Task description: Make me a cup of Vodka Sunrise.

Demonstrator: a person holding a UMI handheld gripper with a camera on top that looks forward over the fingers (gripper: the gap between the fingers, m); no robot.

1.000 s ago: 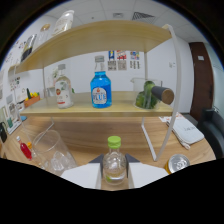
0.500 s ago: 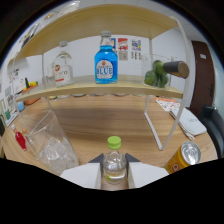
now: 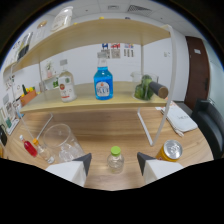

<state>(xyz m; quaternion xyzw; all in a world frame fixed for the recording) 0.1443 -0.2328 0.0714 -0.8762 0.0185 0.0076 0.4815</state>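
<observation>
Pale wooden worktop (image 3: 100, 125), two-tier wooden shelf (image 3: 90, 102) on thin white posts along its far edge, white wall (image 3: 125, 65) with small posted papers, dark door (image 3: 202, 65) beyond the worktop's right edge, ceiling vent (image 3: 135, 7).

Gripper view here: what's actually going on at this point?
A hand-held gripper is poised over a wooden table, its fingers open, with a small clear bottle with a green cap standing between them, apparently not clamped. A clear glass sits just beside the fingers on one side and a can on the other. Beyond, a shelf holds a blue bottle, a clear bottle with a red label and a dark green bottle lying on its side.
</observation>
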